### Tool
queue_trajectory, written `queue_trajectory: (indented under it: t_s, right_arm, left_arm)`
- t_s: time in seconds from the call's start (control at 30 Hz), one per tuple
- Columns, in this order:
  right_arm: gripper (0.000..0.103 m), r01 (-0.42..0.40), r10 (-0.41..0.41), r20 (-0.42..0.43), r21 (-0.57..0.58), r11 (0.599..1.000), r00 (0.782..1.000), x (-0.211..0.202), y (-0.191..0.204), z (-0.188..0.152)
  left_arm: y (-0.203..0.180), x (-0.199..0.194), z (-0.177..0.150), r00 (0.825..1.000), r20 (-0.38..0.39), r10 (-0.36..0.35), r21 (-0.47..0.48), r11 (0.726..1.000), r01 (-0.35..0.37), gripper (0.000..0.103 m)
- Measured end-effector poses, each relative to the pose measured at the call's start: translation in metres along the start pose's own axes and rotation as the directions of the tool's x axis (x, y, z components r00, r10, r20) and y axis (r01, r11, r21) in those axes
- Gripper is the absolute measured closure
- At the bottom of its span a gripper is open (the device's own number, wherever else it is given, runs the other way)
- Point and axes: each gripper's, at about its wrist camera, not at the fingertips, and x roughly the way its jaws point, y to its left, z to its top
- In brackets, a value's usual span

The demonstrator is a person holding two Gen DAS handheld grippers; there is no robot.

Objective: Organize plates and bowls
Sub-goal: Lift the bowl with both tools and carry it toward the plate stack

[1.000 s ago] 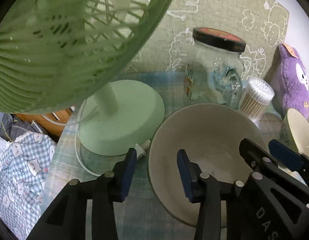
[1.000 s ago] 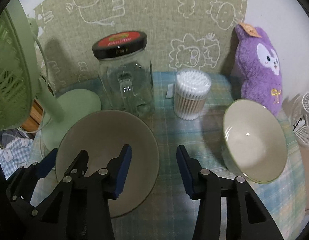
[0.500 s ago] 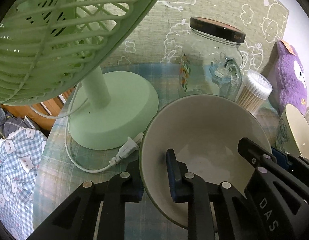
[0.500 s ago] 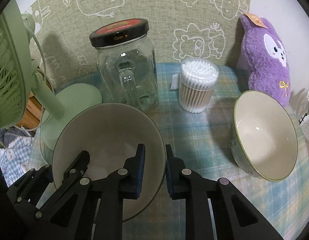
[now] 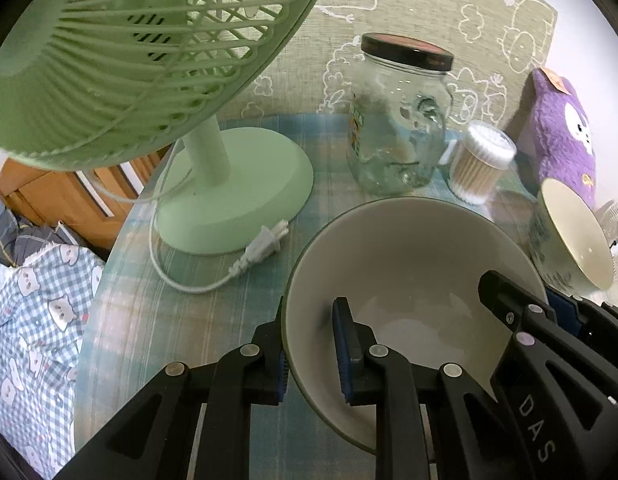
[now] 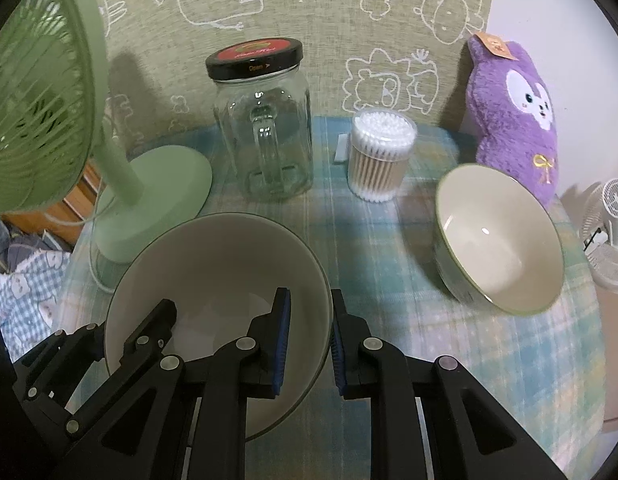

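A cream bowl with a green rim (image 5: pixel 409 264) (image 6: pixel 221 264) is held by both grippers. My left gripper (image 5: pixel 311 348) is shut on its left rim, one pad inside and one outside. My right gripper (image 6: pixel 307 344) is shut on its right rim in the same way. The right gripper's black frame (image 5: pixel 549 344) shows at the far side of the bowl in the left wrist view. A second cream bowl (image 6: pixel 497 244) (image 5: pixel 569 236) sits on the checked tablecloth (image 6: pixel 389 248) to the right, apart from the held one.
A green desk fan (image 5: pixel 157 40) with its round base (image 5: pixel 237 200) and white plug cord (image 5: pixel 261 248) stands at the left. Behind the bowls are a lidded glass jar (image 6: pixel 265 124), a tub of cotton swabs (image 6: pixel 379 156) and a purple plush toy (image 6: pixel 517 116). A small white fan (image 6: pixel 613 232) stands far right.
Both grippers went from open beside the bowl's rim to shut on it, one at each side. The views have since drawn back a little, with the bowl staying between the pads.
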Motion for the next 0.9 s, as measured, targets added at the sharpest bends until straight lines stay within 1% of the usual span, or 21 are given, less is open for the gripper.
queue_trajectory:
  t_s: [0.23, 0.4, 0.53, 0.9]
  right_arm:
    - [0.081, -0.004, 0.004, -0.01, -0.004, 1.0, 1.0, -0.027, -0.005, -0.025]
    - [0.081, -0.008, 0.008, -0.007, -0.003, 1.0, 1.0, -0.048, -0.009, -0.036]
    - [0.081, -0.013, 0.013, 0.0, -0.004, 1.0, 1.0, -0.071, -0.012, -0.047]
    - [0.081, -0.036, 0.037, 0.036, -0.004, 0.999, 0.999, -0.147, -0.023, -0.078]
  left_arm:
    - [-0.006, -0.024, -0.02, 1.0, -0.013, 0.008, 0.008, 1.0, -0.008, 0.086]
    - [-0.01, -0.046, -0.031, 1.0, -0.009, 0.011, 0.006, 1.0, -0.011, 0.086]
    - [-0.014, -0.066, -0.038, 1.0, -0.002, 0.016, 0.002, 1.0, -0.016, 0.086]
    - [-0.023, -0.139, -0.067, 0.999, 0.039, 0.034, -0.015, 0.999, -0.033, 0.086]
